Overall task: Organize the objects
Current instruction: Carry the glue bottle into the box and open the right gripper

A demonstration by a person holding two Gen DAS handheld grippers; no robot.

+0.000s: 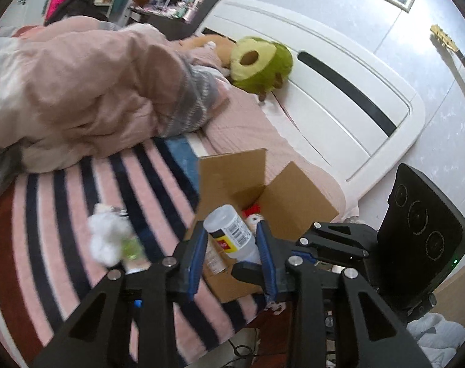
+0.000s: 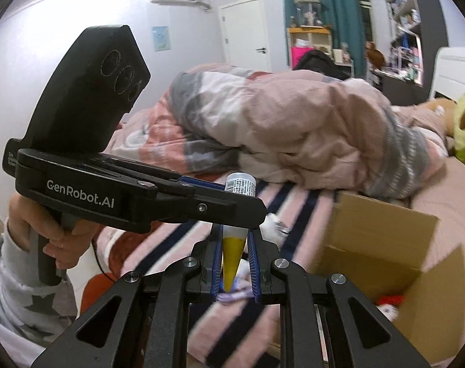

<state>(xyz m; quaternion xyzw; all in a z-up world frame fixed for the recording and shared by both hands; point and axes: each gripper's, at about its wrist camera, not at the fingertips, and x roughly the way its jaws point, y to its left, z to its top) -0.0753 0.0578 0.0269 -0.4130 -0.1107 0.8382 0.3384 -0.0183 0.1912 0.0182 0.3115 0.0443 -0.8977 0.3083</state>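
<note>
Hiding the bottle's (image 1: pixel 232 233) base, left tool (image 1: pixel 232 242) clamps.

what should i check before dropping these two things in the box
1. Left tool shut on the clear labelled bottle: ok.
2. Right tool shut on the yellow cone-shaped item: ok.
3. Cardboard box flaps open: ok.
4. Room left inside the box: cannot tell, only a red and white toy shows in it.
5. Bottle over the box opening: ok in the left wrist view, though height above it cannot be told.
6. White fluffy item on the striped blanket still to be sorted: not ok.
</note>
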